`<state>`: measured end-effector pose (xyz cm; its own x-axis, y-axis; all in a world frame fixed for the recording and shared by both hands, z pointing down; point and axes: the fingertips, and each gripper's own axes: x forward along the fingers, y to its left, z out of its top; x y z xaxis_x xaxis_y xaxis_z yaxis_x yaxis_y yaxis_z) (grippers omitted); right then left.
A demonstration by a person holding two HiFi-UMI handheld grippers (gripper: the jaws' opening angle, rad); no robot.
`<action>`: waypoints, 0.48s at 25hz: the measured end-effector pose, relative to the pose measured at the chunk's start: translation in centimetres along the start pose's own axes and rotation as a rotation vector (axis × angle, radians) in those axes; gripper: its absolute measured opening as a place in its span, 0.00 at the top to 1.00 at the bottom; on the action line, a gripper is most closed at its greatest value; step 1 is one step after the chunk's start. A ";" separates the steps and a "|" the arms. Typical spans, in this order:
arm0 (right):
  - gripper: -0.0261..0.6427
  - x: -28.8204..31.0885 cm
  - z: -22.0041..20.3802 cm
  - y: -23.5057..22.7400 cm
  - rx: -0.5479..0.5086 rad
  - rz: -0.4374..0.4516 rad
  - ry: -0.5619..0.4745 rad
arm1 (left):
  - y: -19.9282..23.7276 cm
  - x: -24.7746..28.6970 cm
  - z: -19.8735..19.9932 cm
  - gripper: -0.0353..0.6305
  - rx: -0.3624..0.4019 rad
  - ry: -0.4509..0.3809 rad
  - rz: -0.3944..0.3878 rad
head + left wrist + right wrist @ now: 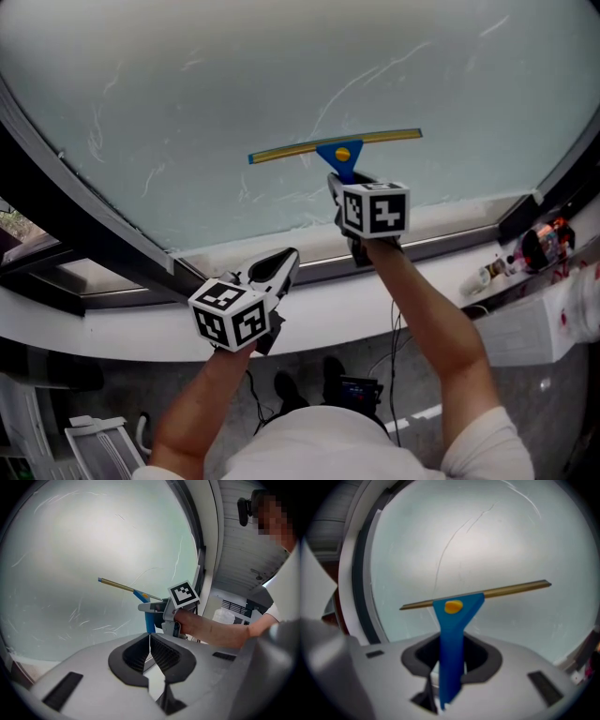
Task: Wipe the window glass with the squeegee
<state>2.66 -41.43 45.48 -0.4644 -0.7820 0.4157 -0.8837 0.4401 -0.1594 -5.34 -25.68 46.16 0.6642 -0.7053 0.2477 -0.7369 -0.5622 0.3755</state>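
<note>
While held low at the left, before the dark lower frame (122, 248) of the window glass (234, 84): left gripper (286, 261), jaws pressed fully together, gripping nothing. Further right, right gripper (345, 184), jaws clamped on the blue handle of the squeegee (335, 150). Squeegee upright, blade lying almost level against the glass, near its lower edge, a little right of the middle, faint streaks above

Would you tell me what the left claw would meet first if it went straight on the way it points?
Most likely the window's lower frame, just ahead of the shut left claw. The squeegee sits higher, off that line, though depth is hard to judge.
</note>
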 end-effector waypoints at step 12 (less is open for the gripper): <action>0.76 1.9 -4.4 -0.8 0.005 0.010 0.046 | 0.8 1.5 -2.2 0.91 -0.036 0.039 0.004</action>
<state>2.70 -41.31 50.33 -0.4702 -0.7566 0.4545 -0.8794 0.4453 -0.1684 -4.60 -26.26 48.80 0.6660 -0.6899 0.2837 -0.7353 -0.5428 0.4059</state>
